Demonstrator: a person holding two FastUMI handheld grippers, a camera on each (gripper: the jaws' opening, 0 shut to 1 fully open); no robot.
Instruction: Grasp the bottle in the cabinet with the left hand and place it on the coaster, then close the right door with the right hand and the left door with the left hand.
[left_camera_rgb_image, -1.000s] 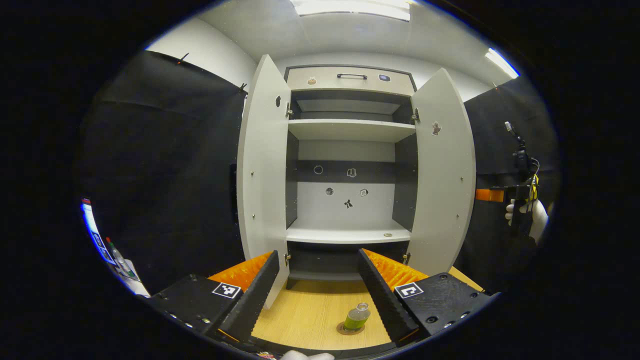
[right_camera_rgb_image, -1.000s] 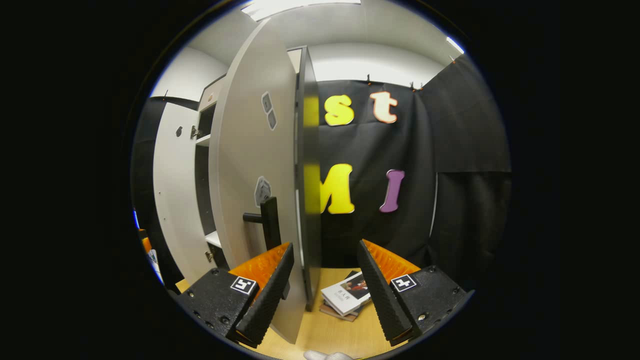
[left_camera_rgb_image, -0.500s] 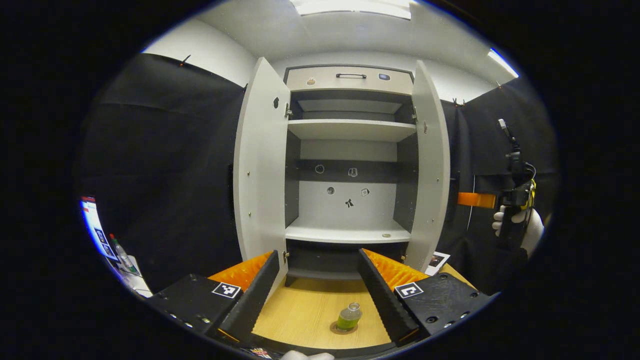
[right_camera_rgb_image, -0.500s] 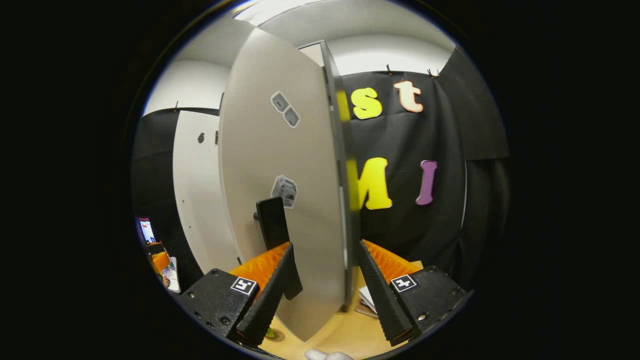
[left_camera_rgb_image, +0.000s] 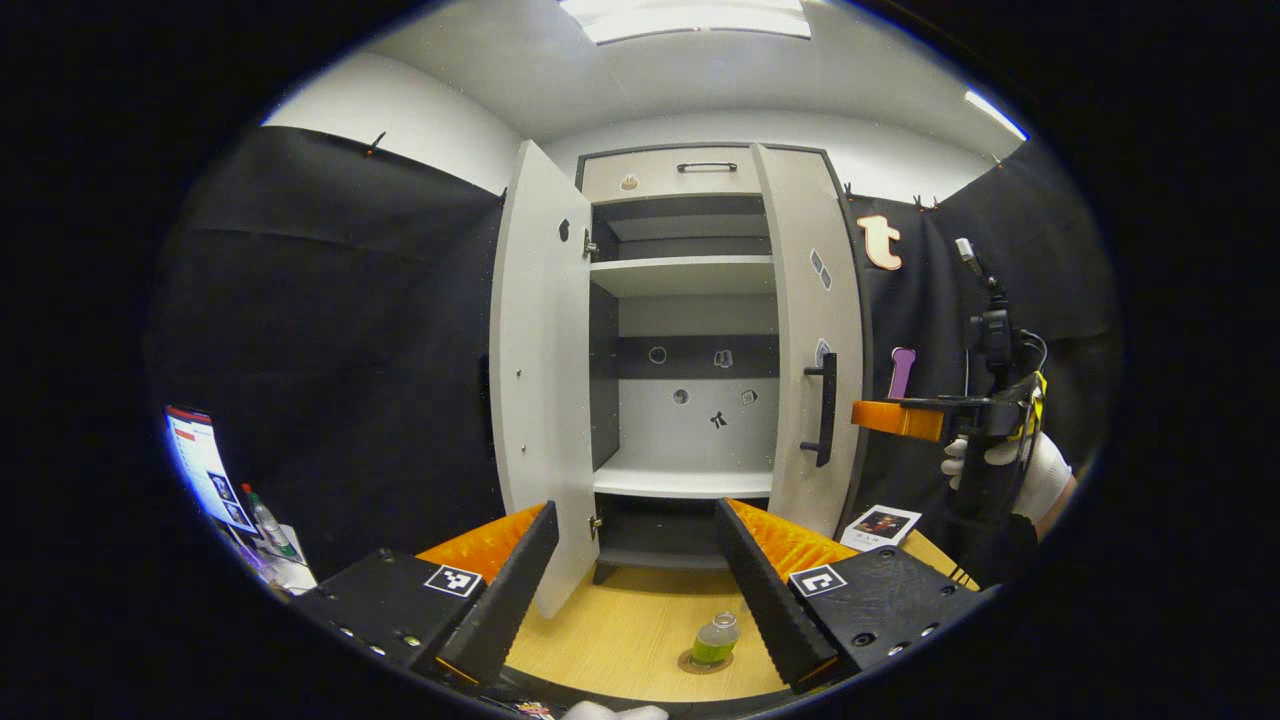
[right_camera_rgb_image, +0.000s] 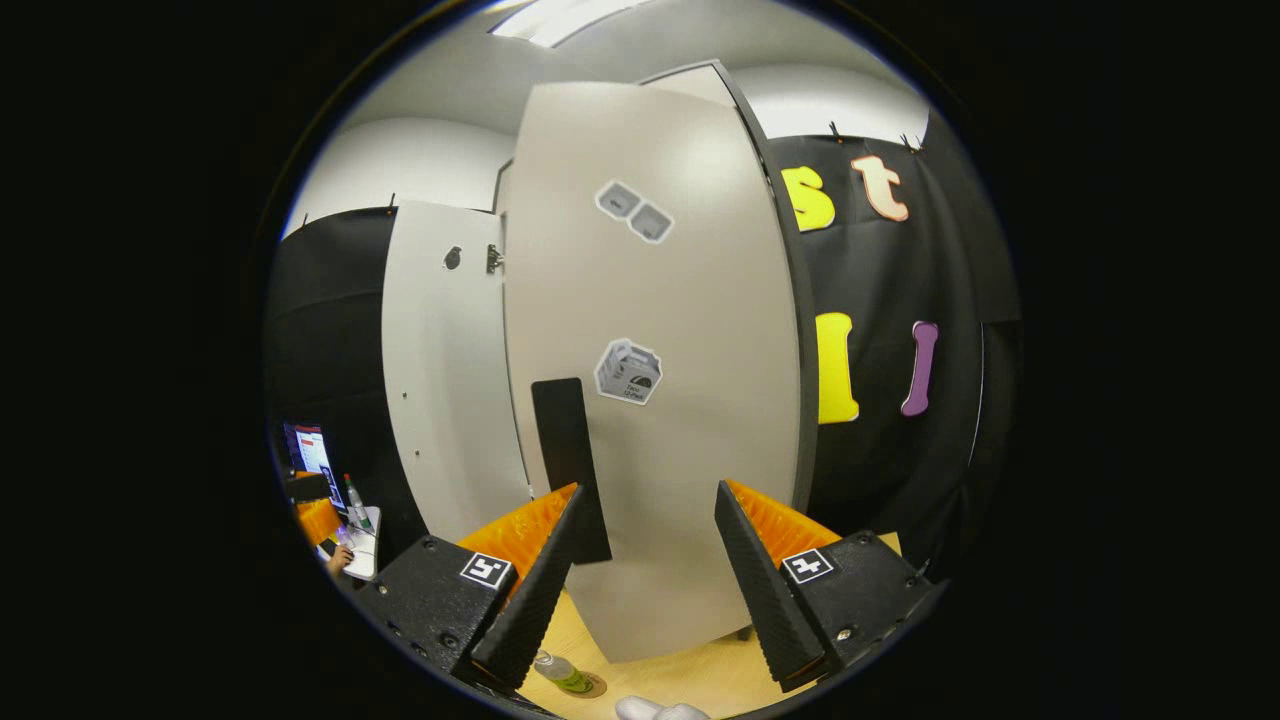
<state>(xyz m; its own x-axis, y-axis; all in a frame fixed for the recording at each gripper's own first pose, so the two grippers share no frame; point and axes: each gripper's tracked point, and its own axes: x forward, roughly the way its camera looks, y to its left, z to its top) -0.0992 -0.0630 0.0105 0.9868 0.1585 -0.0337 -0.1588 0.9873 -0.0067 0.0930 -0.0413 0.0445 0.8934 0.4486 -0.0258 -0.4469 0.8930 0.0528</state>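
While the bottle (left_camera_rgb_image: 716, 639) stood upright on the round coaster (left_camera_rgb_image: 704, 662) low in the left gripper view, just left of the right-hand finger, it held a green liquid in its lower part beneath a pale cap. Both sat on the wooden tabletop (left_camera_rgb_image: 620, 635) in front of the cabinet (left_camera_rgb_image: 690, 340), which filled the middle of that frame. Its visible shelves carried nothing, though small stickers dotted the back panel, too small to read. At the top was a drawer front with a dark handle (left_camera_rgb_image: 706, 167).

The left door (left_camera_rgb_image: 540, 370) hung wide open at centre left. The right door (left_camera_rgb_image: 812, 340) was turned most of the way toward the opening, its outer face and dark bar handle (left_camera_rgb_image: 823, 408) showing.

The left gripper (left_camera_rgb_image: 635, 590) pointed at the cabinet with its jaws spread wide, gripping nothing. At the right edge of that view a white-gloved hand (left_camera_rgb_image: 1010, 465) held the right gripper (left_camera_rgb_image: 900, 418) just beside the right door's outer face.

In the right gripper view the right gripper (right_camera_rgb_image: 645, 590) faced the right door (right_camera_rgb_image: 660, 380) with jaws wide apart and nothing between them. A grey box-shaped sticker (right_camera_rgb_image: 628, 371) sat mid-door; its print was not legible. The bottle (right_camera_rgb_image: 562, 673) and coaster (right_camera_rgb_image: 588, 685) showed at the bottom edge.
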